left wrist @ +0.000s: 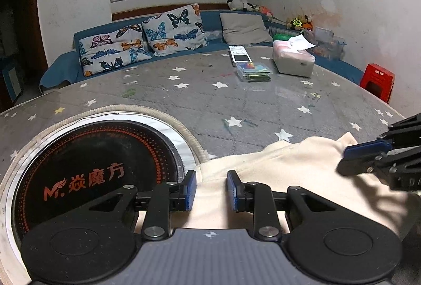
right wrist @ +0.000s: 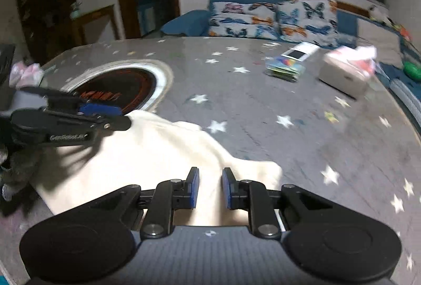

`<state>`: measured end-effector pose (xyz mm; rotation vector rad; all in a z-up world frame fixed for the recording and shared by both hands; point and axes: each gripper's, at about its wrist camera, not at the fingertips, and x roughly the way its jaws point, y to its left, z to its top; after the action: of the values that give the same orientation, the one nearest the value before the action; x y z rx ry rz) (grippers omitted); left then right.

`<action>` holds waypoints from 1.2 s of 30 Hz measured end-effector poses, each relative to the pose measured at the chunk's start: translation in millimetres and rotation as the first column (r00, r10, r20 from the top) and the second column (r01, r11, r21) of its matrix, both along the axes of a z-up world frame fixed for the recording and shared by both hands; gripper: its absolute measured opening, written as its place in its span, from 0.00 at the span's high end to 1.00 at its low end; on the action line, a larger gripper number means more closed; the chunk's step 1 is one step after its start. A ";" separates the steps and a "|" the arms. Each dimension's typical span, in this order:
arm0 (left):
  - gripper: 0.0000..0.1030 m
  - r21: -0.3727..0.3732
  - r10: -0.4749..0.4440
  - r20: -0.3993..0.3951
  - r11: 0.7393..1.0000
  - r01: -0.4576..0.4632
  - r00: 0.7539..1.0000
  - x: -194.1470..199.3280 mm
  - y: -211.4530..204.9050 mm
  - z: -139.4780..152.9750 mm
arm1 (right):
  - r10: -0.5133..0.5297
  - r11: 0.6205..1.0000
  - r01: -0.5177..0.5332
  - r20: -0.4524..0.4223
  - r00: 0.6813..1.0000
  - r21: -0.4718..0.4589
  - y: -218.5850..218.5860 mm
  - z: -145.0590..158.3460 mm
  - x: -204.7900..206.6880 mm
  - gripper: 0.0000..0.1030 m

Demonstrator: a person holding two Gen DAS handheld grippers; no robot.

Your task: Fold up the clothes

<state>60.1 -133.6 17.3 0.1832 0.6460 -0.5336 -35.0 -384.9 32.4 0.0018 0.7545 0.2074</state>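
A cream fleece garment (left wrist: 289, 166) lies crumpled on the near part of the star-patterned table (left wrist: 210, 101). My left gripper (left wrist: 211, 189) hovers over the garment's left hem, its jaws apart with cloth lying between the blue pads, which do not press on it. The right wrist view shows this gripper (right wrist: 123, 116) at the garment's (right wrist: 158, 153) far left corner. My right gripper (right wrist: 210, 187) has narrow jaws, and a raised fold of the cream cloth fills the gap between its pads. In the left wrist view, the right gripper (left wrist: 342, 158) sits at the garment's right corner.
A round black induction hob (left wrist: 100, 166) is set into the table just left of the garment. Farther back are a remote (left wrist: 238, 53), a clear plastic box (left wrist: 254, 72) and a tissue box (left wrist: 294, 61). A blue sofa with butterfly pillows (left wrist: 142, 43) and a red stool (left wrist: 377, 82) border the table.
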 end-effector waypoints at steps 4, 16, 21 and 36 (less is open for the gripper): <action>0.71 0.005 0.008 0.015 1.000 -0.008 1.000 -4.3 -0.1 -1.1 | -0.059 0.998 0.058 0.031 0.998 0.019 -16.2 7.3 -13.2 0.82; 0.69 0.008 0.037 0.037 0.999 -0.037 0.999 -13.6 1.5 -4.9 | -0.029 0.999 0.030 0.026 0.999 -0.033 -13.7 -2.6 -3.0 0.82; 0.68 -0.001 0.049 0.037 0.999 -0.049 0.998 -15.8 3.5 -6.1 | -0.036 0.997 0.040 0.057 0.998 -0.061 -9.1 -1.0 -4.5 0.82; 0.60 0.000 0.063 0.046 0.998 -0.063 0.997 -15.3 3.9 -7.8 | -0.050 0.992 0.063 0.109 0.993 -0.113 -6.2 7.9 -9.9 0.97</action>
<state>44.8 -129.8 9.5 0.1755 0.6053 -0.4672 -44.9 -391.0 40.3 -0.0976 0.6592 0.1084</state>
